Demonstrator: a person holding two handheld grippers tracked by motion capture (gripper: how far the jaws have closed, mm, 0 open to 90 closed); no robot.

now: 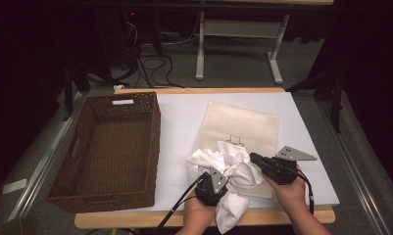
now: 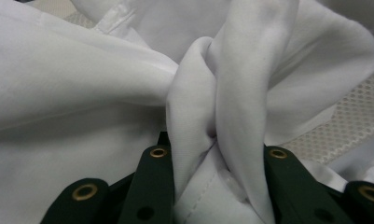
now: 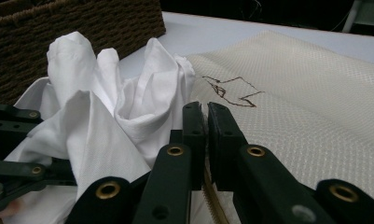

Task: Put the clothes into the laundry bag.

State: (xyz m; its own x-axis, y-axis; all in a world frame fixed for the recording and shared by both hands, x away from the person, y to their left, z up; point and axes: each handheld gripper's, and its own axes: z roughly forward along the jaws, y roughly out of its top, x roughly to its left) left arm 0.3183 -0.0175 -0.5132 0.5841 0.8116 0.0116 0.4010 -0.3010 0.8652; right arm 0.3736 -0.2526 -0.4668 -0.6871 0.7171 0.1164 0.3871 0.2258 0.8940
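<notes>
white cloth [image 1: 232, 164], cream mesh bag [image 1: 243, 125], brown basket [image 1: 108, 147]

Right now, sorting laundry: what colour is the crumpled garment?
White; the garment shows best in the right gripper view.

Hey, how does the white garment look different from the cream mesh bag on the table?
The white garment is crumpled into a heap with folds standing up, while the cream mesh bag lies flat and smooth. The white garment is plain, smooth cloth; the cream mesh bag has a netted weave and a dark line drawing on it. The left claw is shut on a fold of the white garment; the right claw is shut at the cream mesh bag's zipped edge. Both are pale fabric.
</notes>
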